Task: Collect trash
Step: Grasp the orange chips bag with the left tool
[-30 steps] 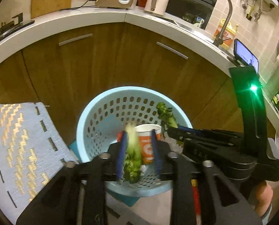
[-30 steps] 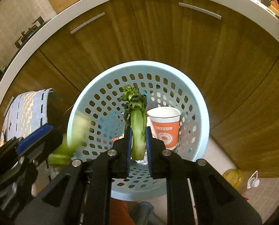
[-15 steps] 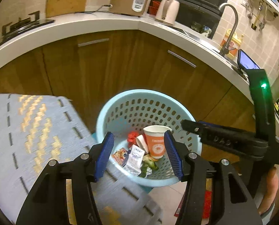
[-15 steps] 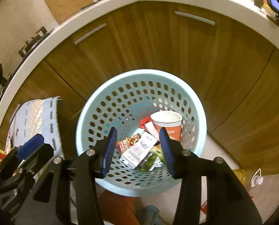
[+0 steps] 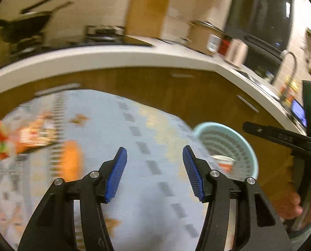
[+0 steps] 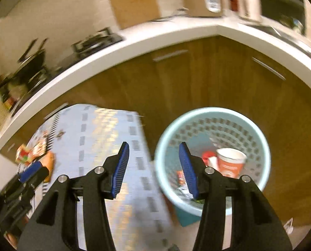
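Left wrist view: left hand-held gripper (image 5: 154, 163) wide apart, holds nothing, above grey patterned tabletop (image 5: 134, 188). Blurry trash pile (image 5: 19, 138) far left on tabletop. Light blue basket (image 5: 245, 146) on right, beside tabletop edge, orange paper cup (image 5: 224, 163) inside. Right wrist view: right hand-held gripper (image 6: 153, 163) wide apart, holds nothing, above gap between tabletop and basket (image 6: 262, 146). Cup (image 6: 230, 163) and wrappers (image 6: 182, 179) lie in basket.

Warm dim indoor light, heavy motion blur smearing the tabletop (image 5: 134, 138) and basket (image 6: 262, 146) in both views, hand-held gripper fingers (image 5: 115, 173) sharp, strong fisheye bending and black vignette at edges.
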A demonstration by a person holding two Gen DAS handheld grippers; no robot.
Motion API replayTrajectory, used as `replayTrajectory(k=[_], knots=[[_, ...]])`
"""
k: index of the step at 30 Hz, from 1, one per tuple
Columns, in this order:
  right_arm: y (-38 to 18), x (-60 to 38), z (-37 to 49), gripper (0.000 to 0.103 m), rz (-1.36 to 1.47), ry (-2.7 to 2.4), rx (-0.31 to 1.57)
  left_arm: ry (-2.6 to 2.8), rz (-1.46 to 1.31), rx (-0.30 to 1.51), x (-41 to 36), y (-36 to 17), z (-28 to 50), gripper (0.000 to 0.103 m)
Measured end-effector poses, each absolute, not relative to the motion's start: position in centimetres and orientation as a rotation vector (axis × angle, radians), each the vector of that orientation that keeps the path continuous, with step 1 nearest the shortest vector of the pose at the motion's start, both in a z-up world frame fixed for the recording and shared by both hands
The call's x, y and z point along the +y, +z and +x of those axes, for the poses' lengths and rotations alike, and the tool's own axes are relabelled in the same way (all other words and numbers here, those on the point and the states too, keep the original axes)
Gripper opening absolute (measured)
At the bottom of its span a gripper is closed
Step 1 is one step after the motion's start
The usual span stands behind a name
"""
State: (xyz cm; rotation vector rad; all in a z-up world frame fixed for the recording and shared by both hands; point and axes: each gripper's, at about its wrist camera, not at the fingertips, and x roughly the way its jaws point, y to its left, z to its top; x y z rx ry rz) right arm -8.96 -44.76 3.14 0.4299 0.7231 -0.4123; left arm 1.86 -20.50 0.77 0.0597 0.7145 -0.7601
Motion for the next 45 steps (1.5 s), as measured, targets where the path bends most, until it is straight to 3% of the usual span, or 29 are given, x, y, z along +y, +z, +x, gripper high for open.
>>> replayTrajectory(k=[12,14,23,32,36,38,39,40,45], knots=[[2.6,-31.5,-0.7,0.046,0.255,-0.172,0.724,-0.485,-0.033,0.726,-8.4,0.8,9.6,0.054],[1.1,-29.6,0.9,0.046,0.228,-0.144,0.74,-0.475,0.02,0.745,-8.4,0.0,11.2,0.059],[-3.4,-27.3,4.0,0.046,0.255,-0.089,0.809,-0.558,0.043,0.811,-11.8,-2.2,16.2,0.062],[-3.4,-26.5,3.9,0.046,0.211,-0.077,0.78,-0.457,0.11,0.874,-14.5,-5.9,18.9,0.062],[-3.4,-25.7,4.0,0.046,0.174,-0.077,0.782,-0.471,0.074,0.872,-14.1,-6.0,19.1,0.047],[-3.5,-25.5,4.2,0.046,0.163,-0.08,0.787,-0.495,0.054,0.869,-13.9,-6.0,19.1,0.035],[-3.5,-25.3,4.3,0.046,0.158,-0.081,0.792,-0.515,0.046,0.871,-13.9,-6.0,19.1,0.022],[-3.4,-25.2,4.3,0.046,0.159,-0.074,0.794,-0.525,0.047,0.871,-14.0,-6.1,18.9,0.016],[-3.4,-23.5,5.1,0.056,0.18,-0.009,0.816,-0.547,-0.004,0.878,-13.2,-6.1,18.9,0.006]])
